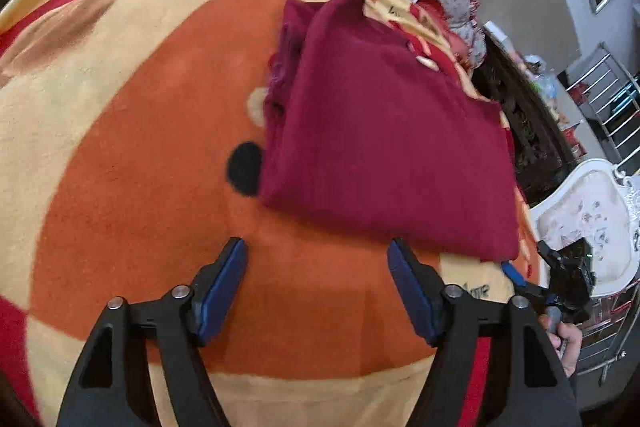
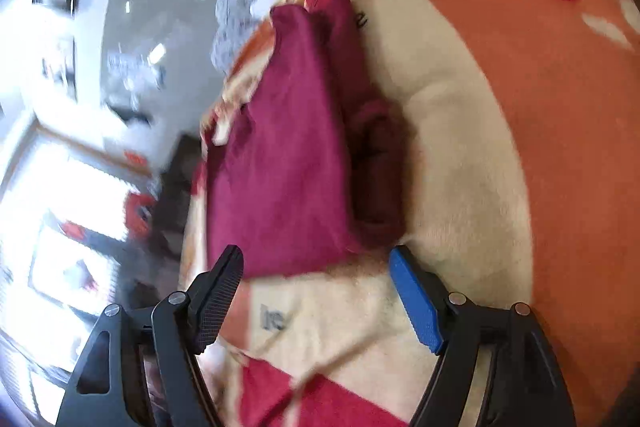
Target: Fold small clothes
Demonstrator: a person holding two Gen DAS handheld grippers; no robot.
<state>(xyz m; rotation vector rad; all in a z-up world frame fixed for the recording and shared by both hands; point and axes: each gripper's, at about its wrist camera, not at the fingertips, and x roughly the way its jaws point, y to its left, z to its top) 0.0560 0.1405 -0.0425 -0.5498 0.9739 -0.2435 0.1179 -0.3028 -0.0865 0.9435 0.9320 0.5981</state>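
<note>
**One garment folded, both hand-held grippers empty**

One dark red fleece garment (image 1: pixel 384 131) is all you have in view, and it already lies as a compact rectangle of several layers on the orange, cream and red plush blanket (image 1: pixel 132 155) that covers the bed. Going by that shape, the folding of this piece looks finished or nearly so. What may be left is tidying: along its left side in the left wrist view the stacked edges sit a little uneven and bunched, and the right wrist view shows the same ragged, darker layers peeking out beside the smooth top face.

Your left hand-held gripper (image 1: pixel 318 257) is spread wide with nothing between its blue pads. It sits near the front edge of the fold; whether it is touching the blanket you cannot tell from here. Your right hand-held gripper (image 2: pixel 318 263) is spread too and holds nothing, its tips right at the near edge of the garment in its own view; the blur there makes contact hard to judge.

Count, left to right: one blanket, two grippers, one folded garment, and at the far right a white ornate chair (image 1: pixel 588 211) off the bed. No second piece of clothing waiting to be folded shows in either view, so you cannot tell whether more remain.
</note>
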